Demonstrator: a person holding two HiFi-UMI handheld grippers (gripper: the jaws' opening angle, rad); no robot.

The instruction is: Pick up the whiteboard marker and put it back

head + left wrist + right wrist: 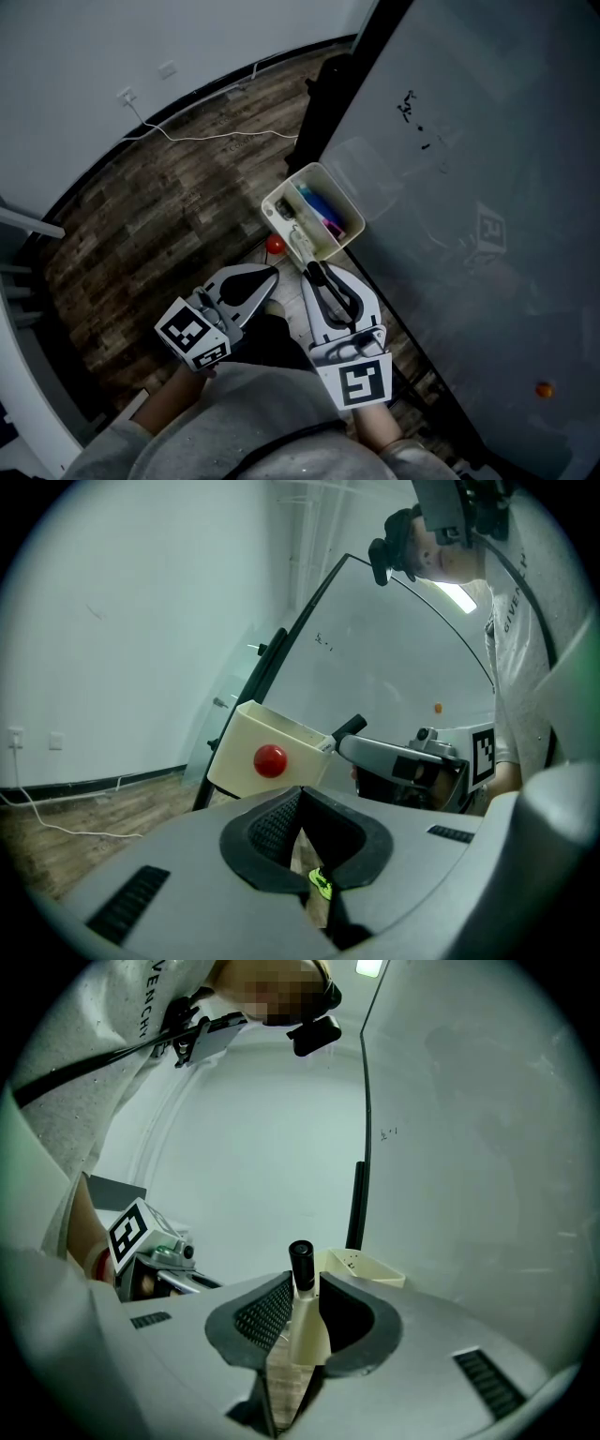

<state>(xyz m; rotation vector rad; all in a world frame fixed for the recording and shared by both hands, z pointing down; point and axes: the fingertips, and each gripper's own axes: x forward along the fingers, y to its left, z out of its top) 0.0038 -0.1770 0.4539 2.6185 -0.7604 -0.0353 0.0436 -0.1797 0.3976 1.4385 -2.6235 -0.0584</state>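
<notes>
The whiteboard marker (303, 1309), white-bodied with a black cap, stands between the jaws of my right gripper (302, 1283), which is shut on it. In the head view the right gripper (314, 273) points the marker (309, 268) at the near corner of a cream tray (281, 195) fixed to the whiteboard (469, 187). The tray (364, 1267) shows just beyond the cap. My left gripper (270, 276) hangs just left of the right one, below the tray. Its jaws (300, 803) are shut with nothing between them. The tray (244, 747) and the right gripper (398, 757) lie ahead of it.
Blue and pink markers (321, 212) lie in the tray. A red round magnet (275, 246) sticks to the tray's side, and an orange one (544, 389) to the board. A white cable (216, 136) runs over the wood floor by the wall.
</notes>
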